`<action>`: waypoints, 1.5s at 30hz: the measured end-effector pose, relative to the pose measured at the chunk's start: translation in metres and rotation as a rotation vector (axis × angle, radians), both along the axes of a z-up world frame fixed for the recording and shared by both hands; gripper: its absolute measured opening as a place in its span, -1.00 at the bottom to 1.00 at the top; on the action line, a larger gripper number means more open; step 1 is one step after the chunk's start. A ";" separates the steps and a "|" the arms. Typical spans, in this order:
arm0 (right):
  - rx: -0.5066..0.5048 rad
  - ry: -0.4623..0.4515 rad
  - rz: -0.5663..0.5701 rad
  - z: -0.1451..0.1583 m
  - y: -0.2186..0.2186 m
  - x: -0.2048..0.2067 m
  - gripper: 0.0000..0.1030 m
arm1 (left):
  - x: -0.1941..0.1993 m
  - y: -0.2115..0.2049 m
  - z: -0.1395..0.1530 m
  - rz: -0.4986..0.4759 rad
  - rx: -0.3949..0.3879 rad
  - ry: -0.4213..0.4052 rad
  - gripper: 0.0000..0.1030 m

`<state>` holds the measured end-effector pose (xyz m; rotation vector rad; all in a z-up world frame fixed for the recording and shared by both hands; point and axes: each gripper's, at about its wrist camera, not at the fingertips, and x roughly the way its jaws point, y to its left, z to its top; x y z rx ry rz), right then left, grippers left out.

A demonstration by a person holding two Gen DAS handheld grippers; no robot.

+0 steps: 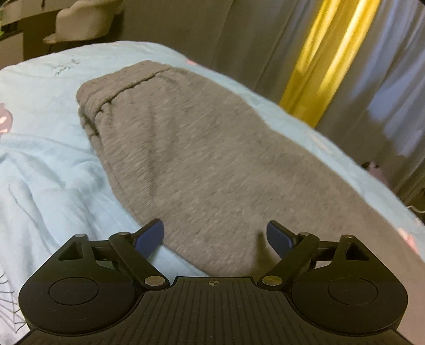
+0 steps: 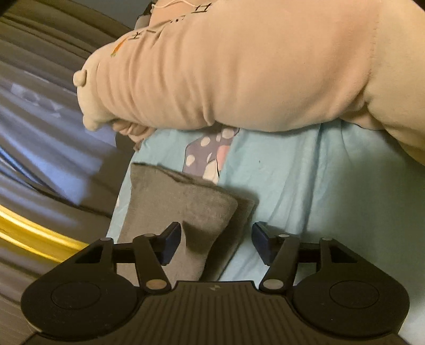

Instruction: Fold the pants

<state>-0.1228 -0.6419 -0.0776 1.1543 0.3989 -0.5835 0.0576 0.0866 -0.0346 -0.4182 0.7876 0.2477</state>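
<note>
The left gripper (image 1: 214, 237) is standing wide open above the near part of the grey pants (image 1: 191, 159), its two blue pads (image 1: 150, 237) spread far apart with nothing pinched between them; the grey cloth is lying under the gap, and whether the tips are brushing it cannot be told from this view. The pants are lying flat on the light blue bedsheet (image 1: 39, 164), stretching away from the gripper toward the far end, where the gathered waistband (image 1: 106, 95) is sitting near the edge of the bed. Beyond the bed, grey curtains (image 1: 393, 87) with a yellow strip (image 1: 324, 58) are hanging, and a pale chair (image 1: 85, 21) is showing at the top left. The right gripper (image 2: 215, 245) is also standing open, though less widely, and is gripping nothing: its left pad (image 2: 170, 245) is sitting over the grey cloth while its right pad (image 2: 261, 245) is hovering over bare bedsheet (image 2: 318, 185). In the right wrist view the pants (image 2: 180, 209) are showing as a doubled layer, the leg ends lying one on top of the other, with the lower layer peeking out along the right edge. Past them a printed patch with pale dots (image 2: 209, 154) is showing on the sheet, and a large beige plush cushion (image 2: 239, 66) is resting across the far part of the bed.
</note>
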 end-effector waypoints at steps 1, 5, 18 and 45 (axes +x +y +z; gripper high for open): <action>0.003 -0.015 -0.004 -0.001 -0.002 0.001 -0.08 | 0.001 0.000 -0.002 0.005 0.004 0.015 0.78; -0.025 -0.041 0.034 0.003 -0.002 0.010 -0.81 | 0.001 0.008 -0.006 0.044 -0.036 0.039 0.76; -0.054 -0.098 0.076 -0.010 0.002 0.026 -0.30 | 0.001 0.012 -0.006 0.069 -0.053 -0.003 0.74; -0.156 0.099 0.048 0.006 0.018 0.041 -0.75 | 0.027 0.149 0.005 0.331 -0.362 -0.178 -0.53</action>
